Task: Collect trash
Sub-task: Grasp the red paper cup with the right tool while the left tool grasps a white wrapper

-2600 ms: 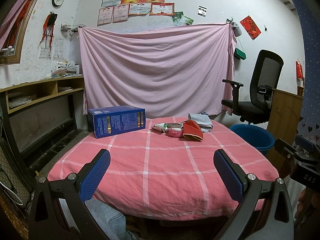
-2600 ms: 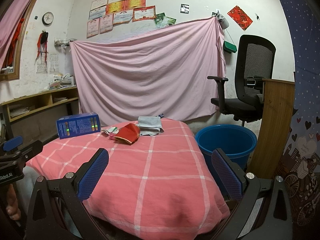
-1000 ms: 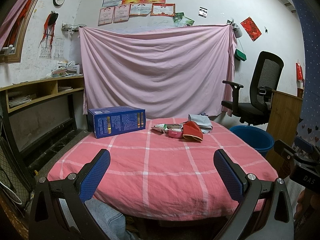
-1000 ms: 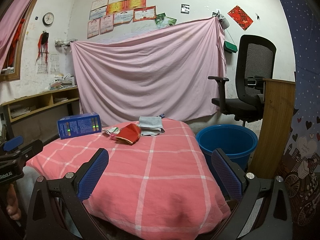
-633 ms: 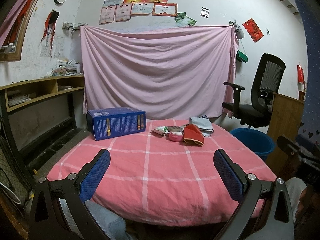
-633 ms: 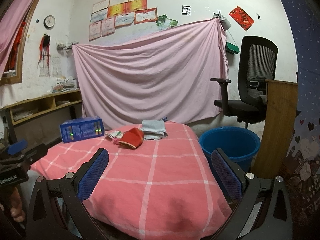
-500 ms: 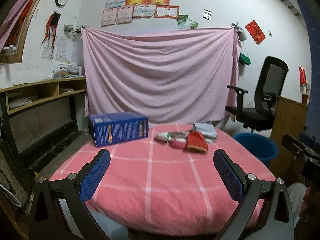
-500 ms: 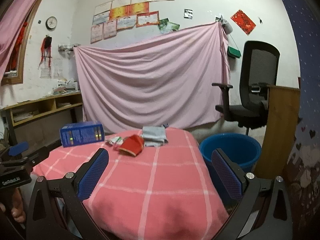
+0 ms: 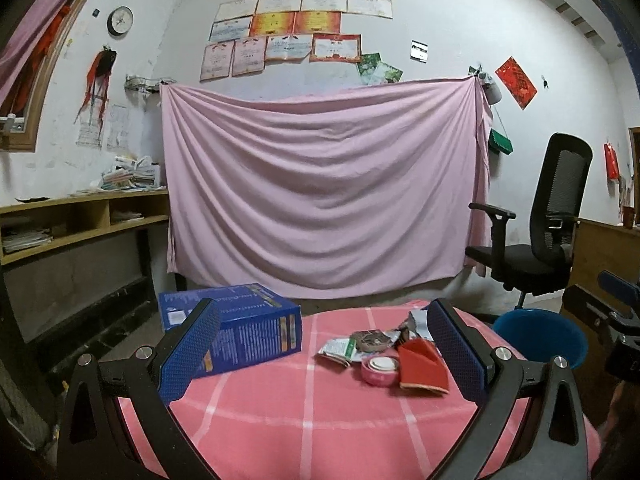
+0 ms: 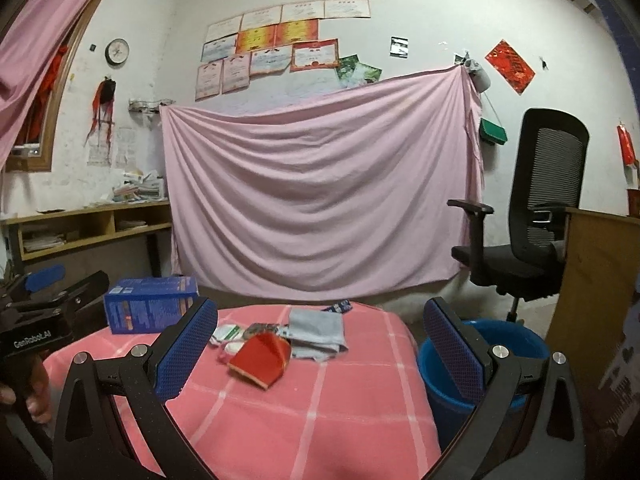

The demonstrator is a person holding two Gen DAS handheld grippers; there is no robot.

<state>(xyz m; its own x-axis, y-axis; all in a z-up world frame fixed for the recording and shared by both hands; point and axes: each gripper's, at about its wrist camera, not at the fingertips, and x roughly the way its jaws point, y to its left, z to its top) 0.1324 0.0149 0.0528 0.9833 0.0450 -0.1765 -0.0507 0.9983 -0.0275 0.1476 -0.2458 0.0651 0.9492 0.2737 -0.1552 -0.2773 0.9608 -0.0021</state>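
A small heap of trash lies mid-table on the pink checked cloth (image 9: 280, 420): a red packet (image 9: 420, 366), a pink tape roll (image 9: 380, 370), a green-and-white wrapper (image 9: 338, 350) and a brown wrapper (image 9: 370, 338). In the right wrist view the red packet (image 10: 260, 356) sits beside a folded grey cloth (image 10: 316, 332). A blue bucket (image 10: 480, 356) stands on the floor right of the table. My left gripper (image 9: 320, 354) is open, short of the heap. My right gripper (image 10: 318, 356) is open too, nothing between its fingers.
A blue carton (image 9: 240, 328) rests at the table's far left. A black office chair (image 9: 540, 240) and a wooden cabinet (image 10: 592, 280) stand to the right. Wooden shelves (image 9: 80, 224) line the left wall. A pink sheet (image 9: 320, 200) hangs behind.
Both grippers have risen and moved forward over the table toward the trash heap, which now looks larger. Both stay open.
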